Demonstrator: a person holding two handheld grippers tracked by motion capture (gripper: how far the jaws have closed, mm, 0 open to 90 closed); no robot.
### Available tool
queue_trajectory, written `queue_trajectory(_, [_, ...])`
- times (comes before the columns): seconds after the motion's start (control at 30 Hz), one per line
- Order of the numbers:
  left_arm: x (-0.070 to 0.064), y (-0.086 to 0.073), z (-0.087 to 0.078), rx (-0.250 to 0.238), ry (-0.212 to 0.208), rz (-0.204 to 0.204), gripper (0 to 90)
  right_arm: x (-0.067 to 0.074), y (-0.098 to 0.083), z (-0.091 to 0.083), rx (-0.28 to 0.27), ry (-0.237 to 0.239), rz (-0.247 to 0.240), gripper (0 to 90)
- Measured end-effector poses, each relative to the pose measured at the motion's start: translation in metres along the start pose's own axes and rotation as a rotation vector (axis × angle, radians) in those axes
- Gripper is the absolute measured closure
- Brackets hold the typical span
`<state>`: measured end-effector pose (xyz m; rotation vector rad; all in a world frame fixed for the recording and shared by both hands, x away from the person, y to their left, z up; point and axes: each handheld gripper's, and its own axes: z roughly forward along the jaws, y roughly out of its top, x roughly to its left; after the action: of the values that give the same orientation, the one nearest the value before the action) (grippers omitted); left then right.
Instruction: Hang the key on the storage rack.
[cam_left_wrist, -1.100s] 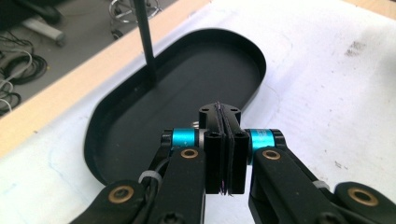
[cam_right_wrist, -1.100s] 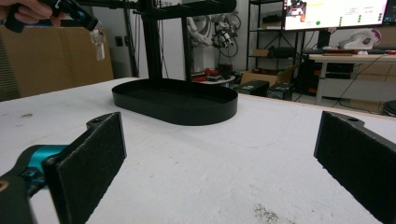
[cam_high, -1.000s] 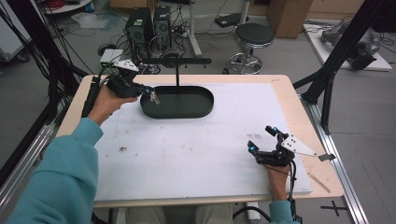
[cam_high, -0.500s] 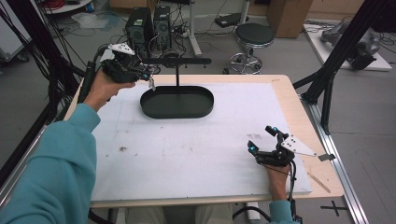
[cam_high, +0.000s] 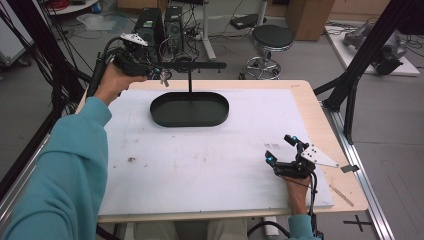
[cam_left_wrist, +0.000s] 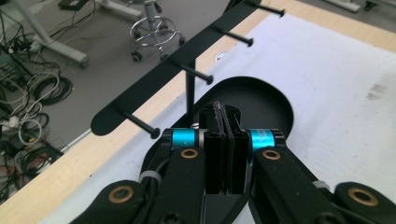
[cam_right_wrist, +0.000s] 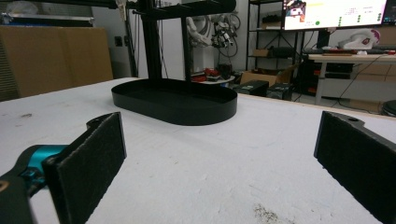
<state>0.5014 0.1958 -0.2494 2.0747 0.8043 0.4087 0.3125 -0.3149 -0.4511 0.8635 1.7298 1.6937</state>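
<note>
Near the far middle of the white sheet (cam_high: 200, 165) covering the wooden table (cam_high: 320, 115): a black oval metal tray (cam_high: 190, 122), shallow-walled, with a thin black upright post (cam_high: 189, 82) rising from its back part. Across the top of the post, a flat black horizontal bar (cam_high: 200, 65) with round ends. Seen from the left gripper view, a row of short black pegs (cam_left_wrist: 194, 73) sticking out of the bar's face, each with a small knob at its tip.

Left gripper (cam_high: 159, 75) raised above the table's far left corner, held in the left hand (cam_high: 112, 80) at the end of a teal sleeve (cam_high: 65, 170), tips just beside the left end of the bar. In its own view, left gripper (cam_left_wrist: 223, 112) with both black pads pressed flat together; a thin dark edge between them at the top, too slight to identify. Points down over the tray, with the bar's end and nearest peg close ahead to the left.

Right gripper (cam_high: 281, 149) low at the near right of the sheet, resting in the right hand (cam_high: 295, 187), well apart from the tray. Claw spread wide: in its own view, the two foam-faced pads stand at either edge, with bare sheet between them and the tray (cam_right_wrist: 187, 109) straight ahead in the distance.

Beyond the table, a round black stool (cam_high: 272, 37) on the grey floor. Behind the tray in the right gripper view, a lit monitor (cam_right_wrist: 336, 11).
</note>
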Motion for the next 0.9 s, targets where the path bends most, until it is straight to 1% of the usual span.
queue_trajectory(0.03, [0.0, 0.0, 0.0, 0.0, 0.0, 0.0, 88.2, 0.0, 0.0, 0.0, 0.003, 0.001, 0.004, 1.3])
queue_trajectory(0.07, [0.003, -0.002, 0.003, 0.011, 0.008, -0.013, 88.2, 0.0, 0.0, 0.0, 0.003, 0.001, 0.003, 1.3])
queue_trajectory(0.1, [0.003, -0.002, 0.003, 0.011, 0.008, -0.013, 88.2, 0.0, 0.0, 0.0, 0.003, 0.001, 0.002, 1.3])
queue_trajectory(0.23, [0.008, -0.004, 0.007, 0.029, 0.037, -0.037, 88.2, 0.0, 0.0, 0.0, 0.0, -0.001, 0.0, 1.3])
queue_trajectory(0.33, [0.011, -0.005, 0.01, 0.042, 0.055, -0.044, 88.2, 0.0, 0.0, 0.0, 0.0, 0.0, 0.001, 1.3])
queue_trajectory(0.37, [0.011, -0.006, 0.011, 0.044, 0.054, -0.047, 88.2, 0.0, 0.0, 0.0, 0.002, 0.001, 0.003, 1.3])
queue_trajectory(0.4, [0.012, -0.006, 0.013, 0.052, 0.061, -0.045, 88.2, 0.0, 0.0, 0.0, 0.001, 0.0, 0.001, 1.3])
queue_trajectory(0.57, [0.012, -0.006, 0.017, 0.061, 0.071, -0.053, 88.2, 0.0, 0.0, 0.0, 0.001, 0.0, 0.002, 1.3])
queue_trajectory(0.67, [0.013, -0.006, 0.019, 0.07, 0.072, -0.05, 88.2, 0.0, 0.0, 0.0, 0.001, 0.0, 0.002, 1.3])
queue_trajectory(0.7, [0.013, -0.007, 0.02, 0.073, 0.078, -0.056, 88.2, 0.0, 0.0, 0.0, 0.001, -0.001, 0.003, 1.3])
queue_trajectory(0.9, [0.014, -0.007, 0.021, 0.086, 0.095, -0.054, 88.2, 0.0, 0.0, 0.0, 0.001, 0.0, 0.004, 1.3])
